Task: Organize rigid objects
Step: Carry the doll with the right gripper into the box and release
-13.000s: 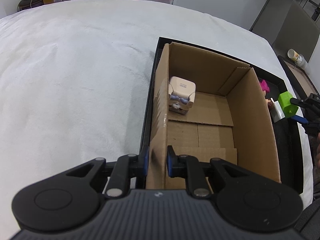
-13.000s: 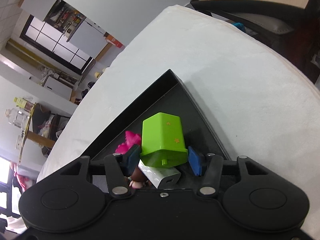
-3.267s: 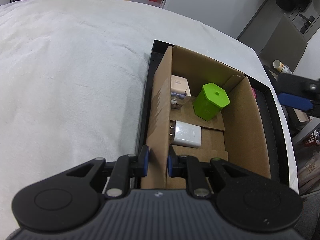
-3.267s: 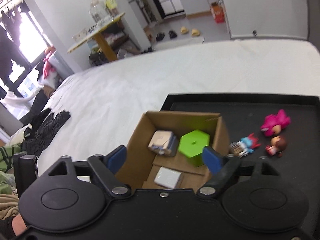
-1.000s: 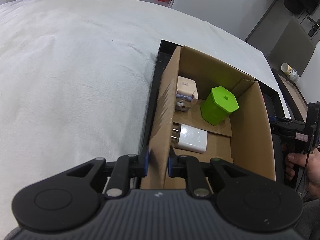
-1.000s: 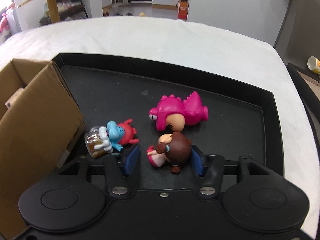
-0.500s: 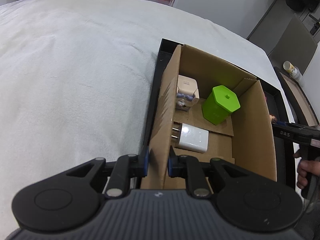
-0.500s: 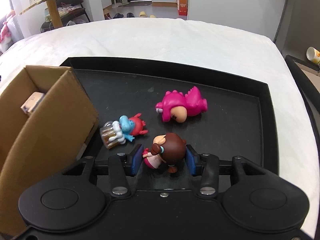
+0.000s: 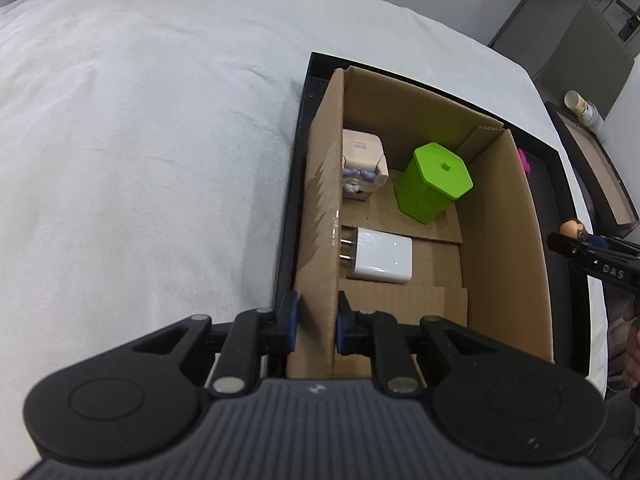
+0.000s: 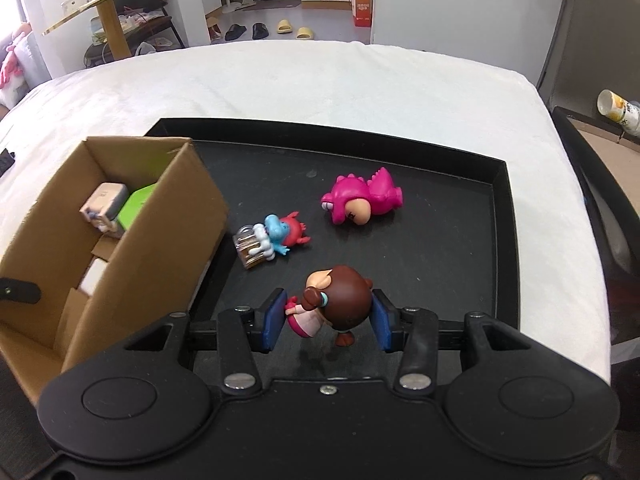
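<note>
1. The brown-haired doll figure sits at lower centre of the right wrist view, clamped between the blue pads of the right tool and lifted clear of the black tray, its shadow on the tray floor below it.
2. Just above it in the frame, a blue-and-red figure and a pink dinosaur figure lie on their sides on the tray floor, apart from each other.
3. The cardboard box stands in the tray's left part, at the left of the frame.
4. In the left wrist view the box holds a green hexagonal container, upright at upper centre, a beige boxy toy to its left against the wall, and a white charger lying flat below them.
5. The left tool, at lower centre, is clenched on the box's left wall.
6. The tray rests on a bed with a white cover.
</note>
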A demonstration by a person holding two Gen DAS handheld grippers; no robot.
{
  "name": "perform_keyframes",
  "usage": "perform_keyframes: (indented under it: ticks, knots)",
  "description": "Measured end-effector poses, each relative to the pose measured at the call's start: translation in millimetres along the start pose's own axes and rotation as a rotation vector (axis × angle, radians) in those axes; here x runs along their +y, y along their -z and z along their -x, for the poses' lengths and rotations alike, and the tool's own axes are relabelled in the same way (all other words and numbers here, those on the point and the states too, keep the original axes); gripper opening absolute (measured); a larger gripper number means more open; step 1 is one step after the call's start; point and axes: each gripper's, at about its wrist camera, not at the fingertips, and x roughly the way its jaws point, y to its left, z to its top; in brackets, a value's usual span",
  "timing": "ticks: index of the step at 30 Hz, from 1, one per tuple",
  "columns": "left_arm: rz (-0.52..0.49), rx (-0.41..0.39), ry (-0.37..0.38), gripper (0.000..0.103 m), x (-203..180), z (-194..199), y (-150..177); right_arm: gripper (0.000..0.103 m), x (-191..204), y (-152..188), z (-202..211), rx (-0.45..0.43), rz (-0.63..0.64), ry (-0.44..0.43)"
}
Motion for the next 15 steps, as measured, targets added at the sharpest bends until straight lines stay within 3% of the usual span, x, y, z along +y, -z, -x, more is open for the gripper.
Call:
perform_keyframes:
  ticks: [5, 15]
  knots:
    - [-0.069, 0.012, -0.009, 0.016, -5, 2, -1, 0.044, 9, -1, 19, -0.018, 0.012, 0.005]
    - [-0.059, -0.027, 0.030, 0.016, 3, 1, 6, 0.044, 32, -5, 48, -0.028, 0.027, 0.006]
